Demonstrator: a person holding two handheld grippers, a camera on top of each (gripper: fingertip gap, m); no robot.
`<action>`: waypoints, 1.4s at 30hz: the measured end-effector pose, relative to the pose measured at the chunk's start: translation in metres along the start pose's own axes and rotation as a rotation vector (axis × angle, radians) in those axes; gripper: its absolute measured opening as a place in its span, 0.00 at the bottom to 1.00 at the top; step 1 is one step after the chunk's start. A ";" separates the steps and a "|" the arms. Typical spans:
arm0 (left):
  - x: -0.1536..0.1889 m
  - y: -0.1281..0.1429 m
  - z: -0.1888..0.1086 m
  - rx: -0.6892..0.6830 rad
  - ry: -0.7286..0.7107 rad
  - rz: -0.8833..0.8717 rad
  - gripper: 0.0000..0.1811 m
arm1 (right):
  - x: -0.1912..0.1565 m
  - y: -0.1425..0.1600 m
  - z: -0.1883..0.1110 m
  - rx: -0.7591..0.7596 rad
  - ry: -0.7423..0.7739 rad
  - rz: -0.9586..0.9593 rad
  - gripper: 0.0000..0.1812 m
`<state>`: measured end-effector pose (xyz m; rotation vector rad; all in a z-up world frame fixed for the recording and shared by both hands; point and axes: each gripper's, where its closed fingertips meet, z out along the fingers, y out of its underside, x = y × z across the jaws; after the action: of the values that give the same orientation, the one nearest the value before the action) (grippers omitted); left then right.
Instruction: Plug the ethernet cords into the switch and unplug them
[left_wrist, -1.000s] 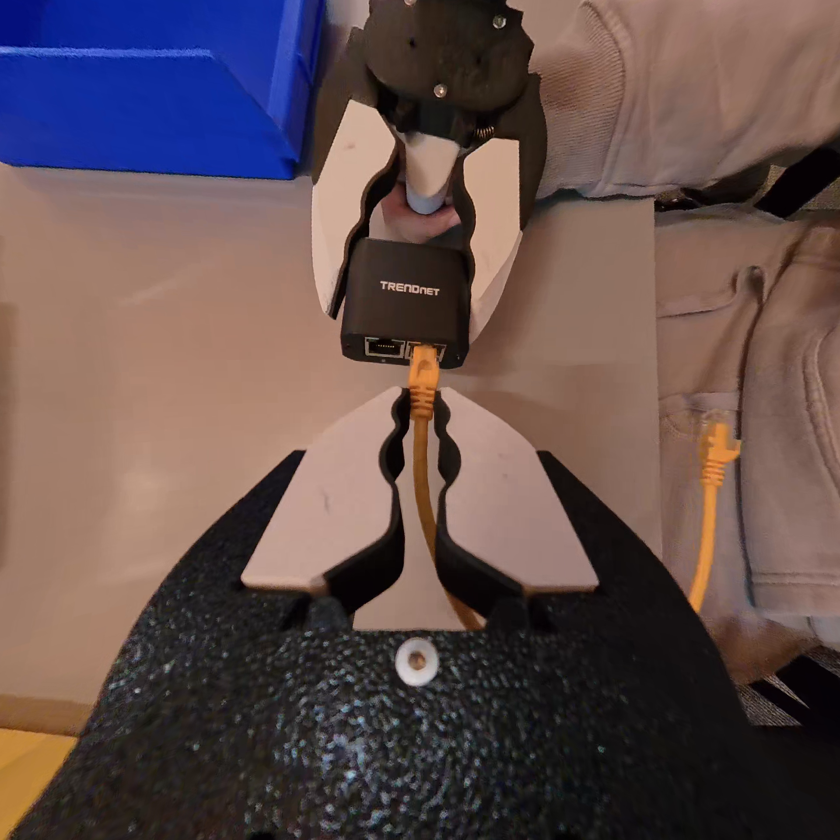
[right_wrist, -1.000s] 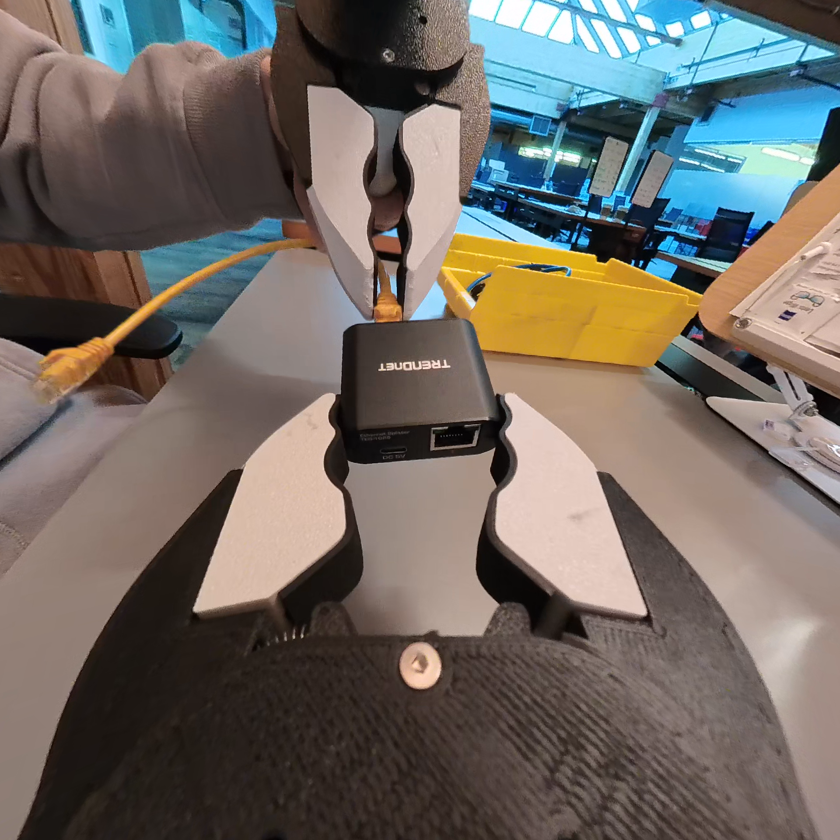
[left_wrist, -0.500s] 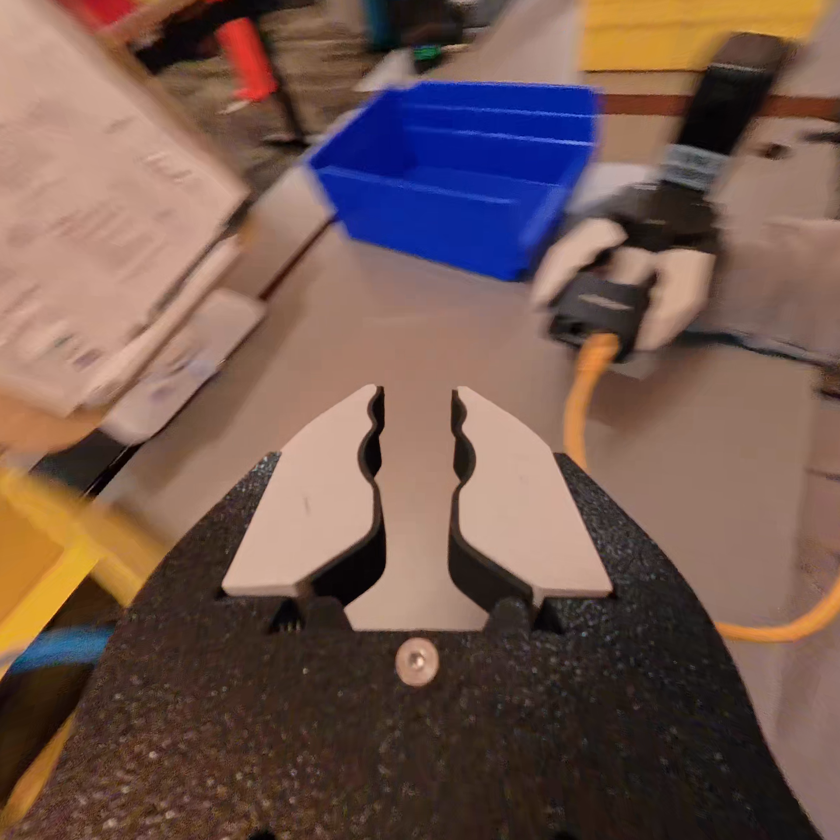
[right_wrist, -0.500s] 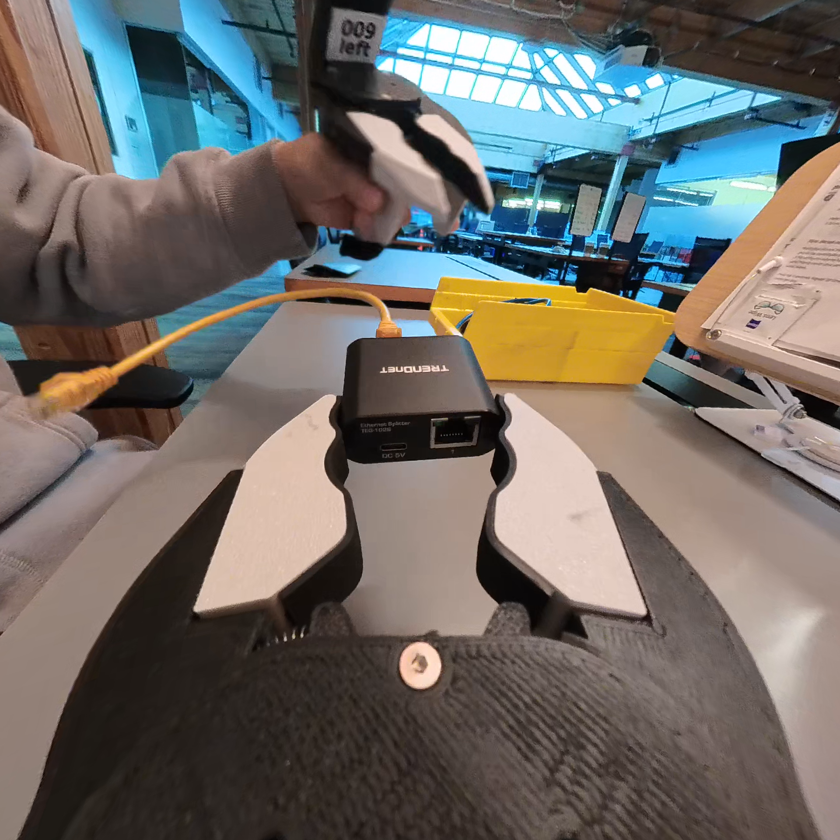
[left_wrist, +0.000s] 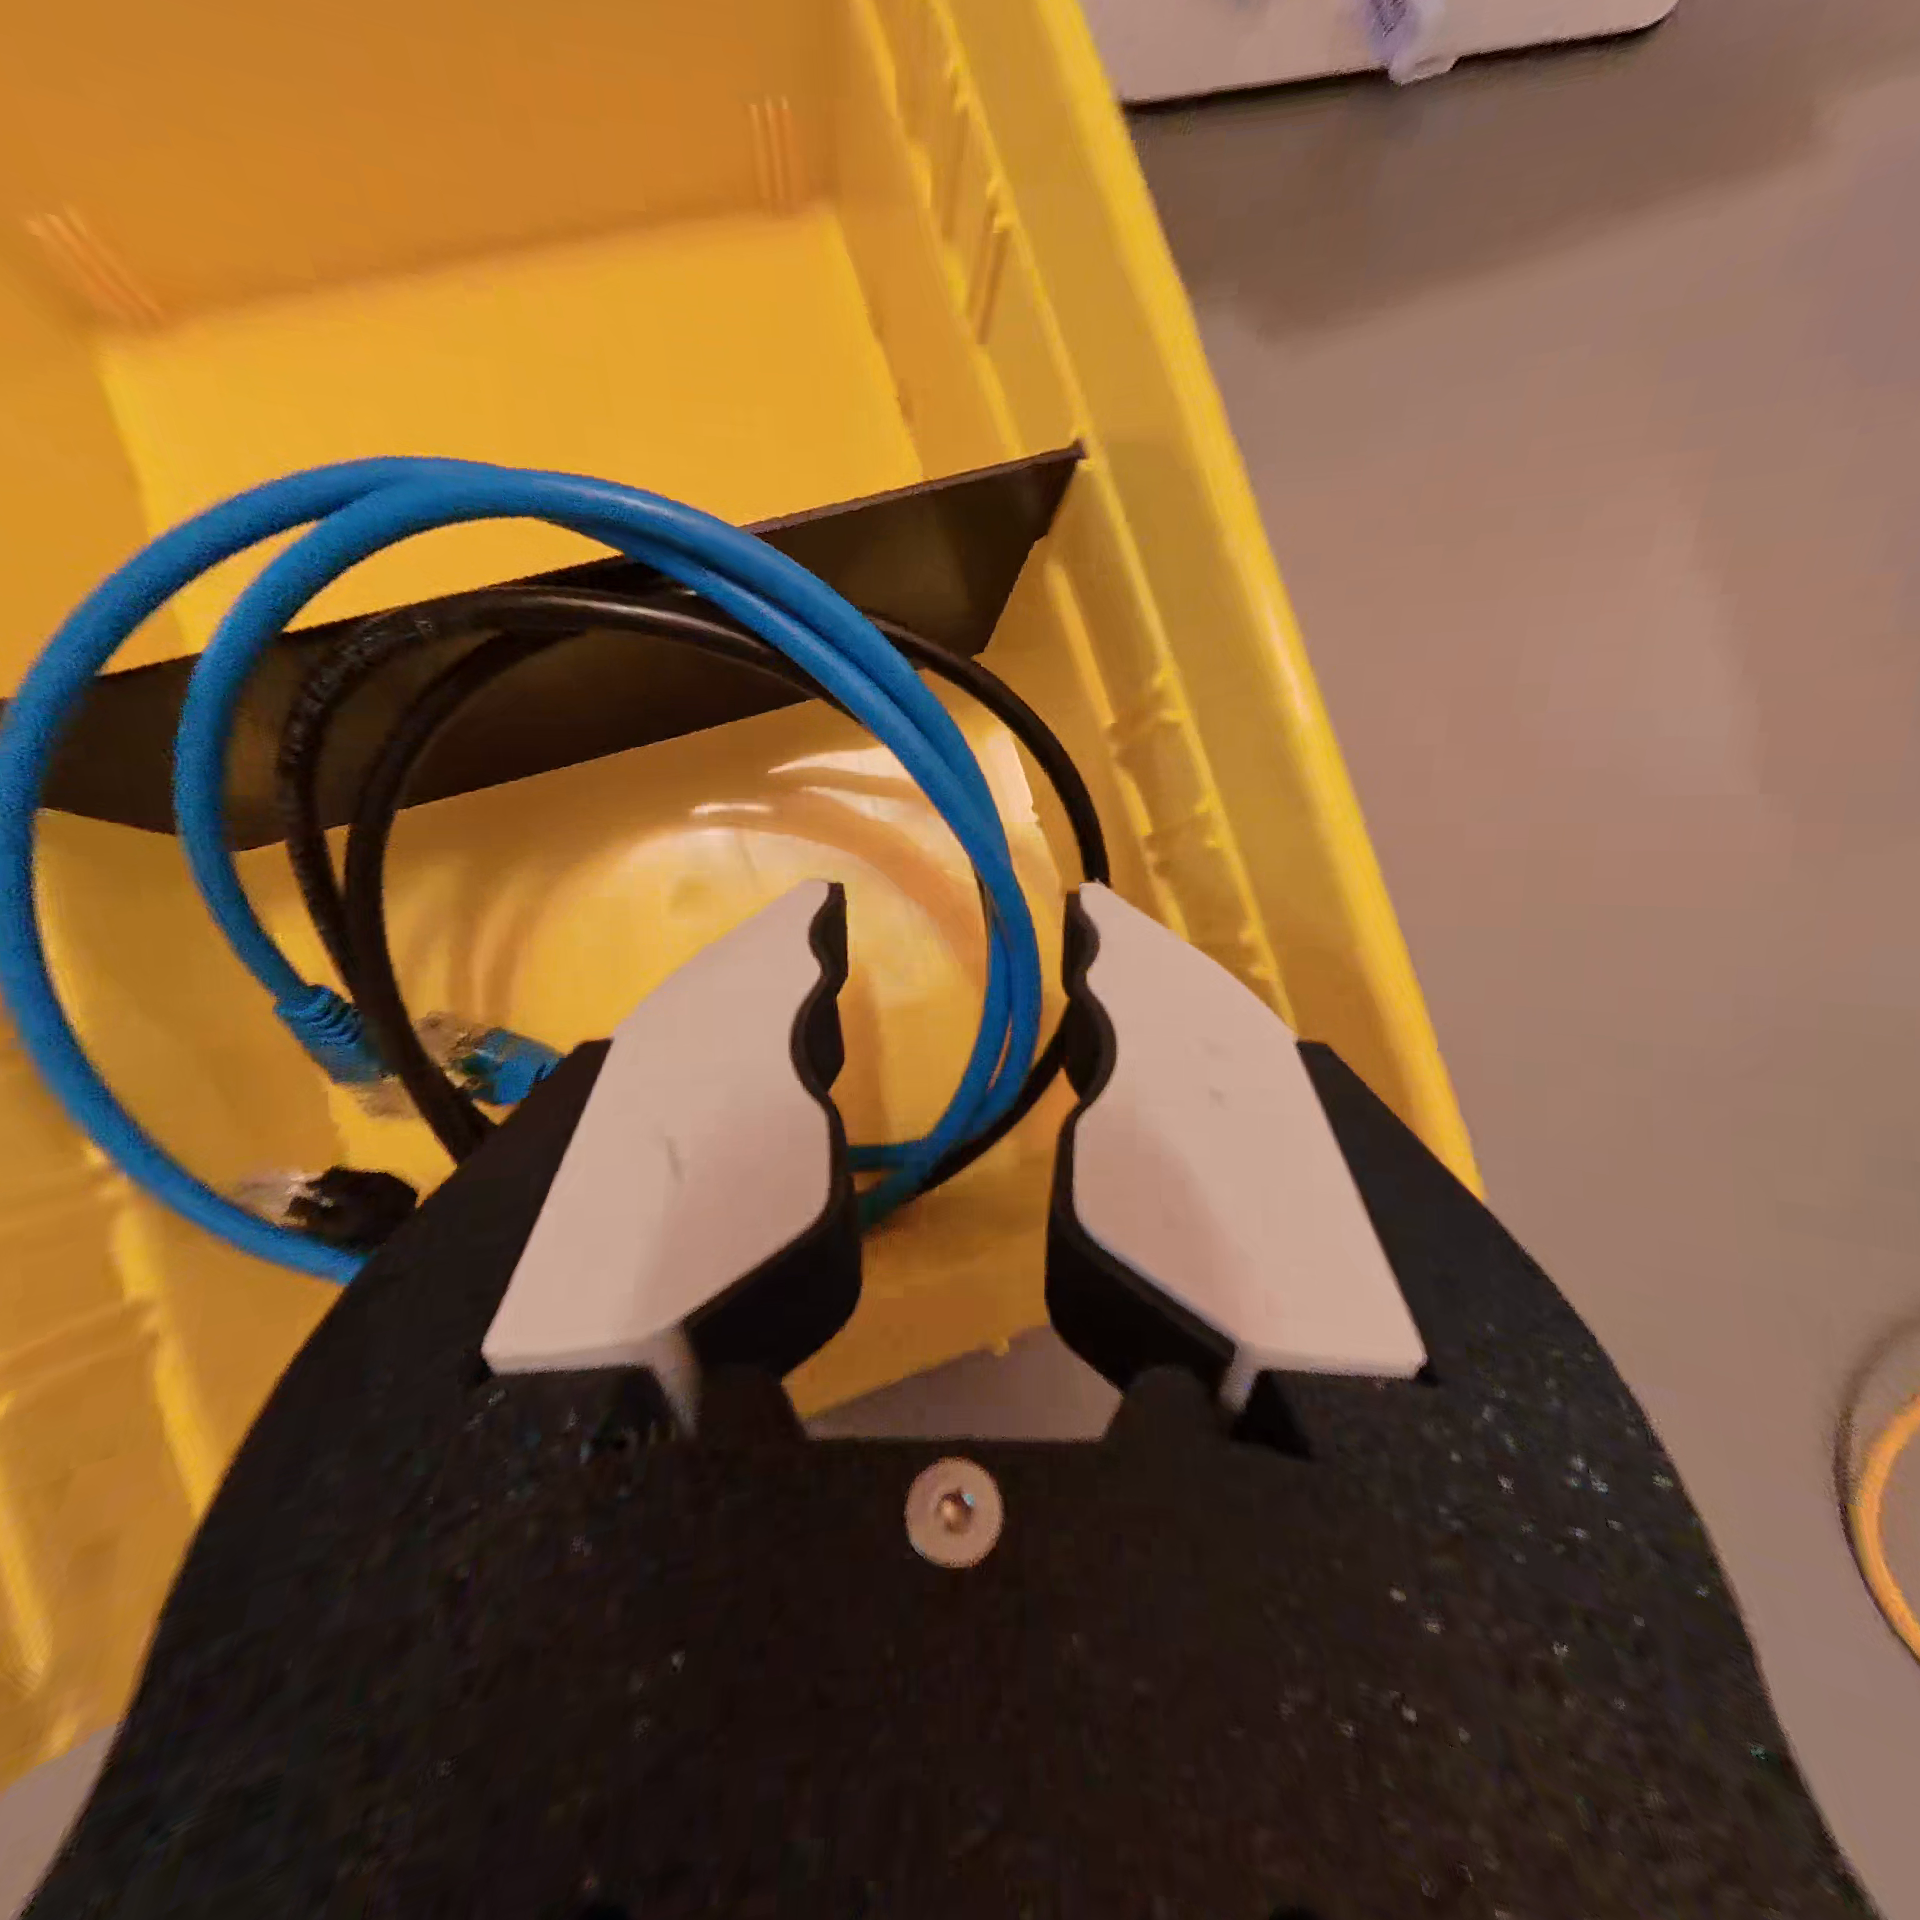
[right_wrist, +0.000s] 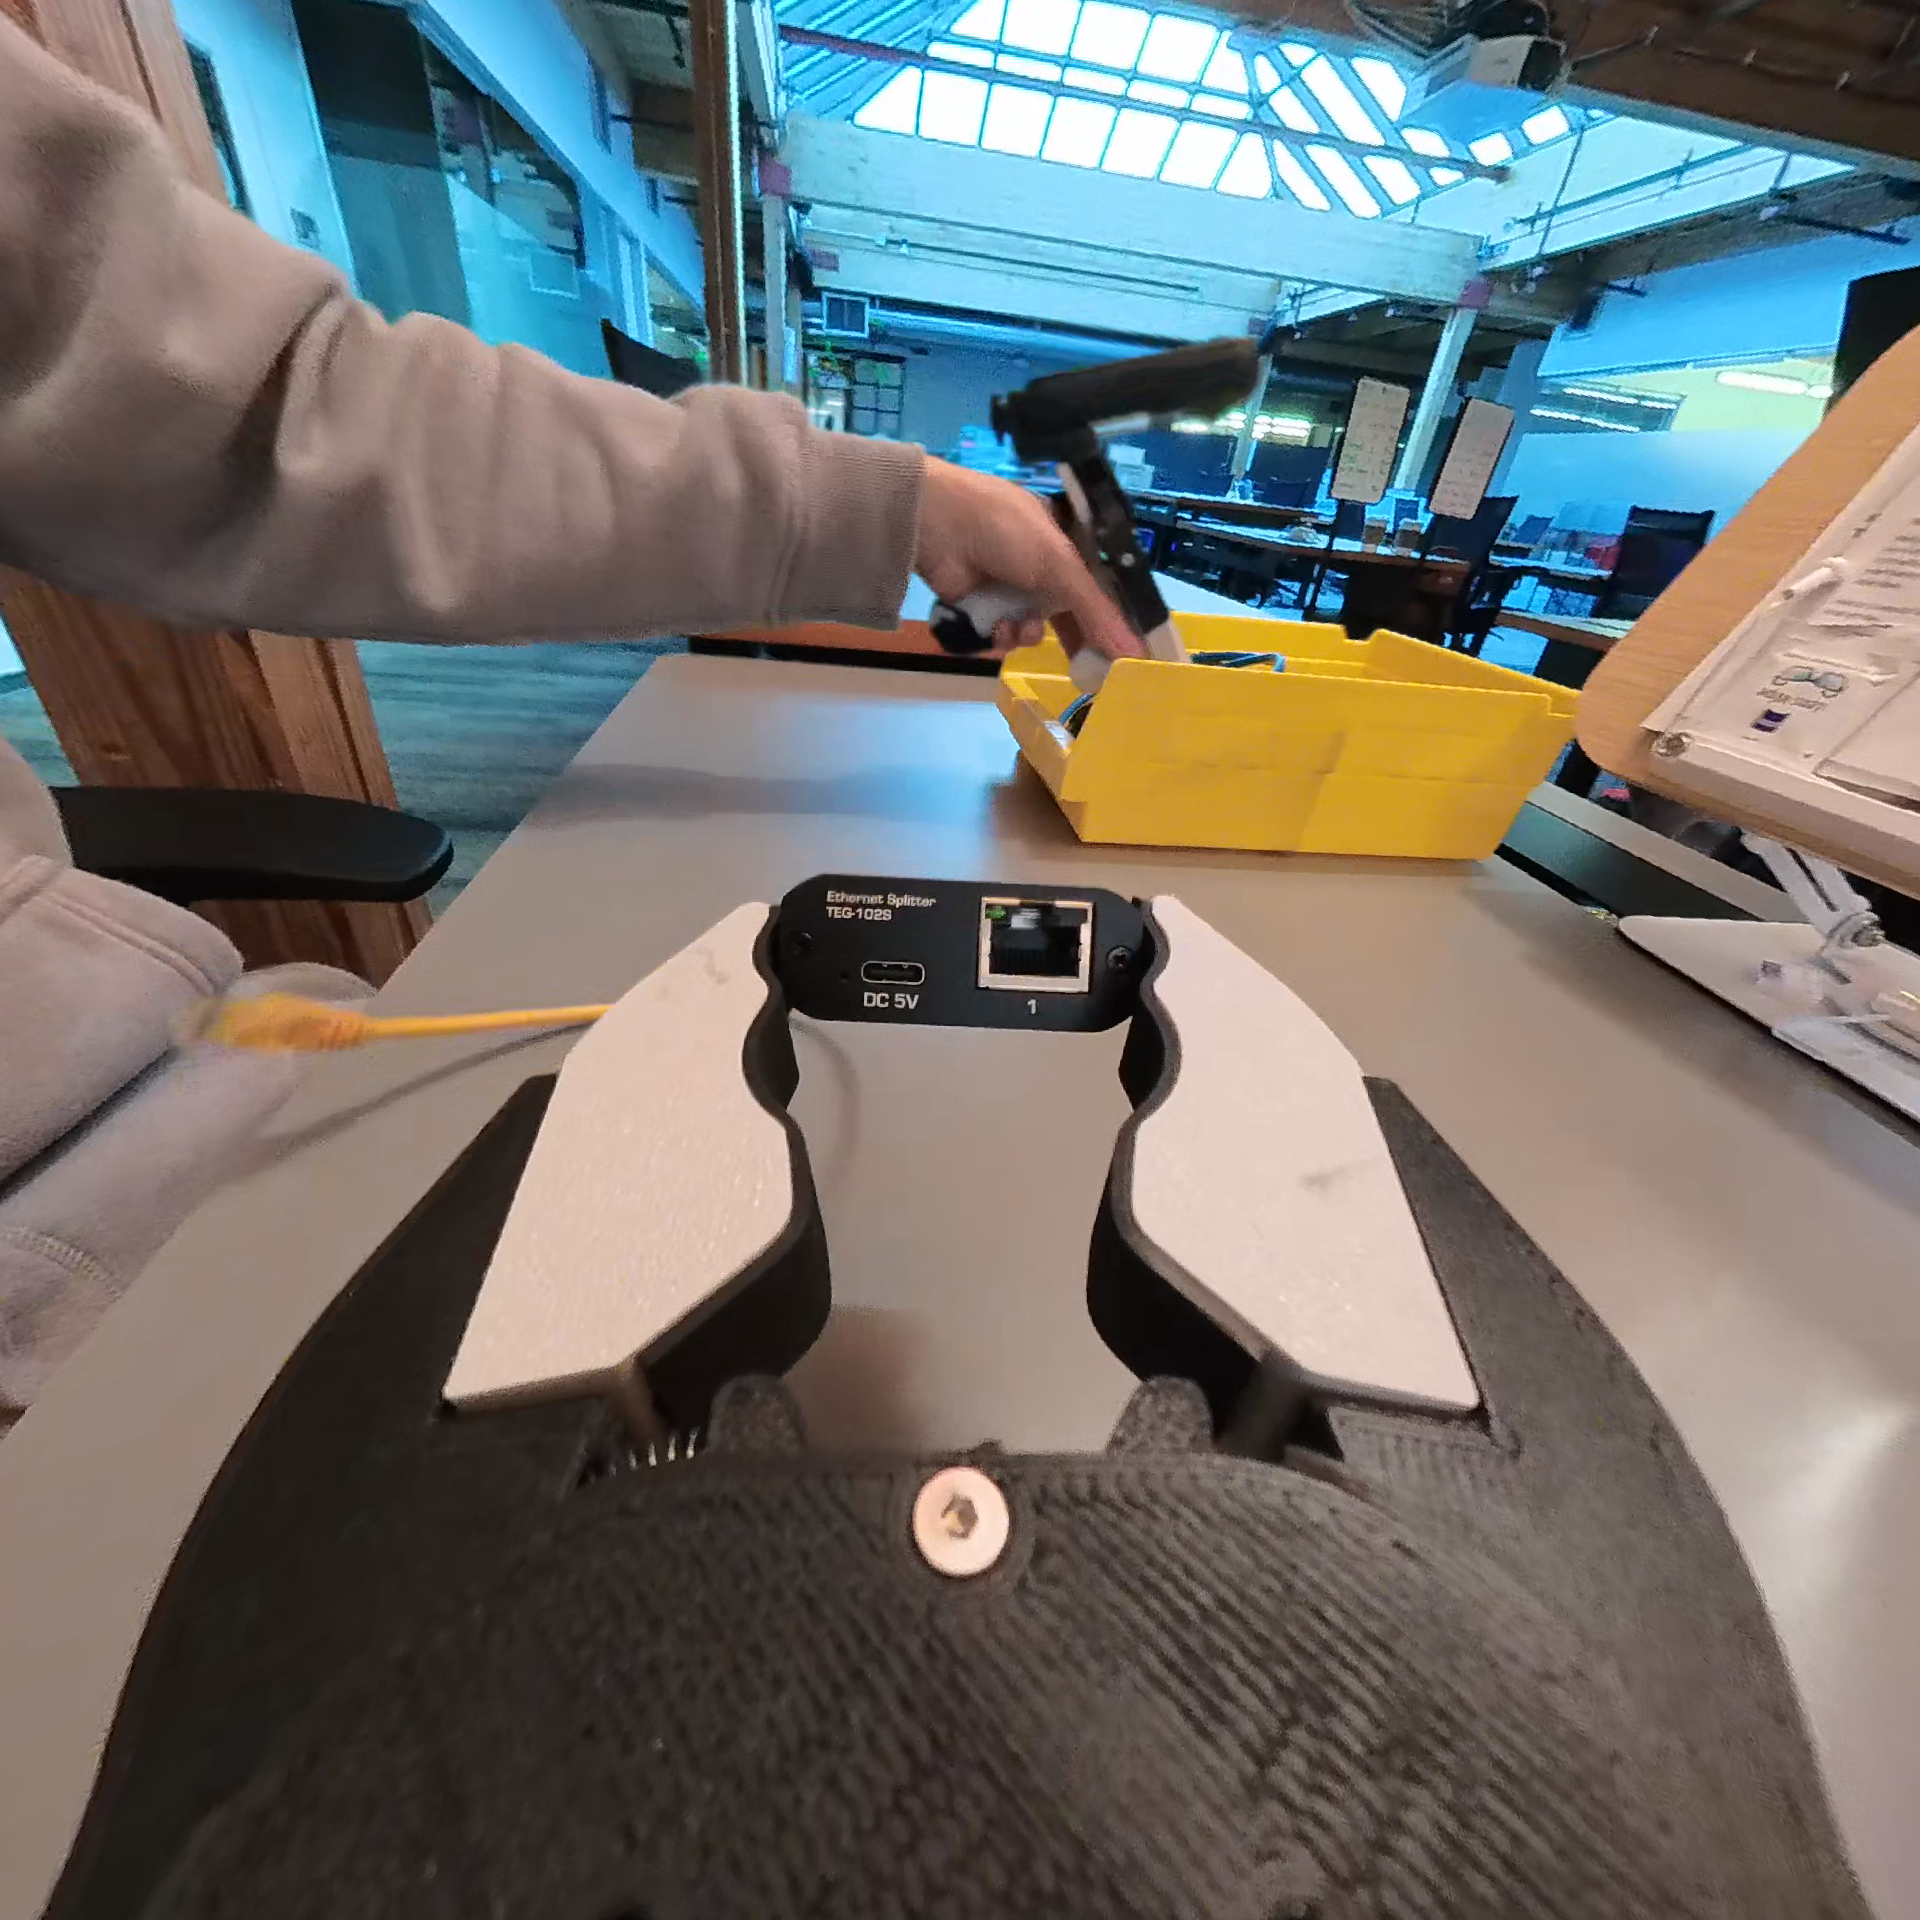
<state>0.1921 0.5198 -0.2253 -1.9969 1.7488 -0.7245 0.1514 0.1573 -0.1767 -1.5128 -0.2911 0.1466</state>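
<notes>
Bin (left_wrist: 1164, 582) holds two cords: one blue (left_wrist: 644, 520), one black (left_wrist: 1018, 717).

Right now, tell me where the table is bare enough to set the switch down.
Free: the grey table between the switch and the yellow bin, and the strip right of the bin toward the white stand. Crowded: the bin's near compartment, full of blue cord and black cord, with the left gripper open over it.

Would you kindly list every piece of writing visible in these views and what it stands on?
I won't quote wording; the bearers are:
Switch, in the right gripper: white print beside its ports.
Sheets on the wooden stand: print, mostly too small.
Black cable in the yellow bin: jacket print, blurred.
</notes>
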 end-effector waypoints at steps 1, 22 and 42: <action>-0.002 0.001 0.005 -0.015 -0.007 -0.005 0.21 | -0.001 0.000 0.000 -0.002 -0.010 -0.001 0.34; 0.364 0.068 -0.058 -0.315 1.714 -0.112 0.23 | -0.016 -0.015 -0.005 0.133 -0.079 -0.040 0.34; 0.355 0.068 -0.052 -0.484 1.160 0.026 0.12 | 0.000 0.006 0.009 -0.047 0.110 -0.188 0.36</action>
<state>0.1384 0.1611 -0.1805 -1.9244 2.7588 -1.8419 0.1498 0.1660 -0.1825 -1.5256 -0.3490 -0.0927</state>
